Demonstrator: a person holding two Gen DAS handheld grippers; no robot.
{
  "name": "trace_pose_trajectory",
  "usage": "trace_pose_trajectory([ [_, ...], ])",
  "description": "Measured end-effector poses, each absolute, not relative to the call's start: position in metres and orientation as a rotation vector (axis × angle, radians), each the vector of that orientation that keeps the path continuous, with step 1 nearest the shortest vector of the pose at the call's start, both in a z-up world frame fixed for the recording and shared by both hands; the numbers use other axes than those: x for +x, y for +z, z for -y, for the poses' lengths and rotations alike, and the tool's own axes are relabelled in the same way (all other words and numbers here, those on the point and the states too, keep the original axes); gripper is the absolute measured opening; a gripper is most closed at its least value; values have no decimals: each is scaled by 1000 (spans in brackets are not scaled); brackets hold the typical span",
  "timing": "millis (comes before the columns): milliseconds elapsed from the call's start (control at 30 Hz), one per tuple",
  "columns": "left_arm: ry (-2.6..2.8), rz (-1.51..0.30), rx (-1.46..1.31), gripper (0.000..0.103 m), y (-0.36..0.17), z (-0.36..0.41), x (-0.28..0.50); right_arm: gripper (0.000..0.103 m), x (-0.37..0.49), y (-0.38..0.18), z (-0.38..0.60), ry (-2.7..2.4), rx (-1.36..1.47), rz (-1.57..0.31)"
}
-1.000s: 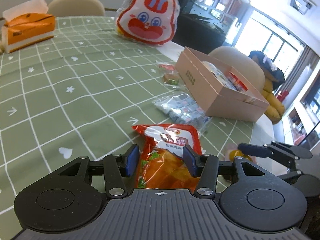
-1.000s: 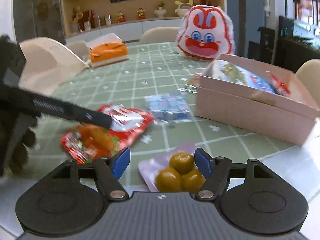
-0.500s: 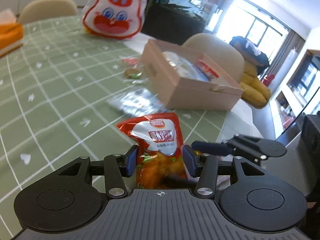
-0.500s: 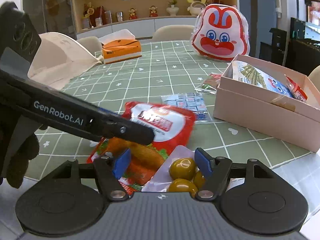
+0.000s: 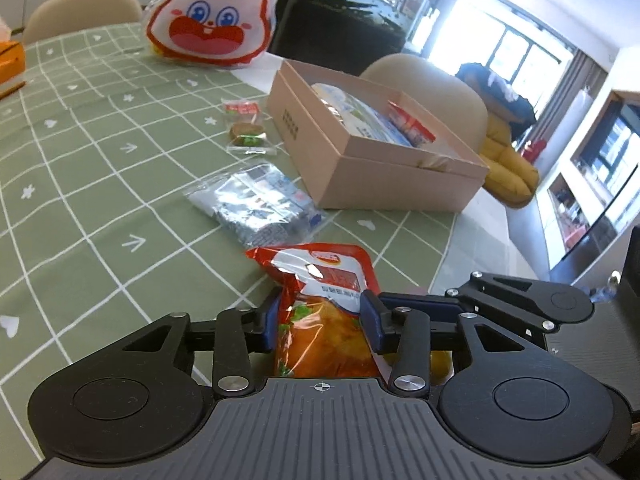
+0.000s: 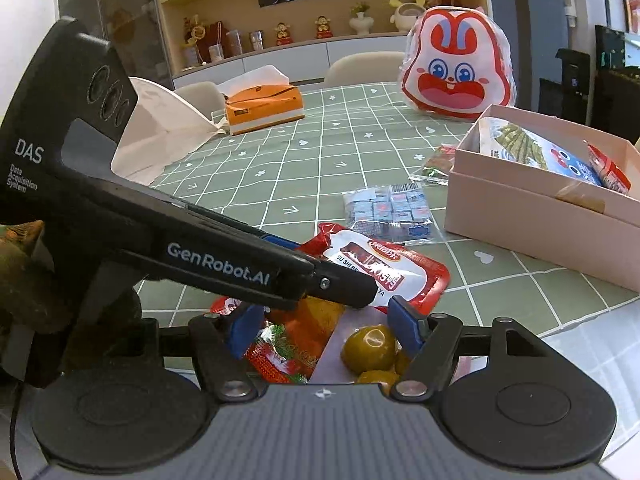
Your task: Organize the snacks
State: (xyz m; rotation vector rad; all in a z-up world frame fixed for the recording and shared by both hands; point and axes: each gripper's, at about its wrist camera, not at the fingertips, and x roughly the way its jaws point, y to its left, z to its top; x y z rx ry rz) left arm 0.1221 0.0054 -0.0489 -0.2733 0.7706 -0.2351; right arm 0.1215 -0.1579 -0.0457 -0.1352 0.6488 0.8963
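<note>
A red snack pouch (image 5: 320, 304) with orange contents sits between the blue pads of my left gripper (image 5: 322, 320). The jaws are closing and both pads press its sides. In the right wrist view the same pouch (image 6: 384, 268) lies across the green checked cloth under the left gripper's finger (image 6: 240, 268). My right gripper (image 6: 324, 330) stands open over a clear packet of green olives (image 6: 368, 348), whose edge the red pouch overlaps. The pink cardboard box (image 5: 384, 176) holding several snack packs stands beyond, to the right.
A clear bag of small blue packets (image 5: 256, 200) and a small clear snack packet (image 5: 244, 128) lie left of the box. A rabbit-shaped bag (image 5: 212, 20) stands at the back. An orange tissue box (image 6: 264, 108) sits far left. The table edge (image 5: 452, 240) runs close on the right.
The left gripper carried the red pouch rightwards until it overlaps the olive packet, and its jaws narrowed on the pouch. The right gripper stayed in place.
</note>
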Motion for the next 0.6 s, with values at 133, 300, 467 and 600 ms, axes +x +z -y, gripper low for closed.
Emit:
trace_pose_trajectory([
  [133,-238,-747,-201,46,-50,3,117,71,120,-46,156,897,-147,-648],
  [300,-245,-750,-210,44,-49,-2,112,71,116,-44,161,877,-177,-618],
  [467,-190,-729,-195,43,-47,-13,101,79,109,-42,181,797,-243,-548],
  [600,-180,-728,-194,43,-47,-19,98,82,122,-47,189,766,-191,-603],
])
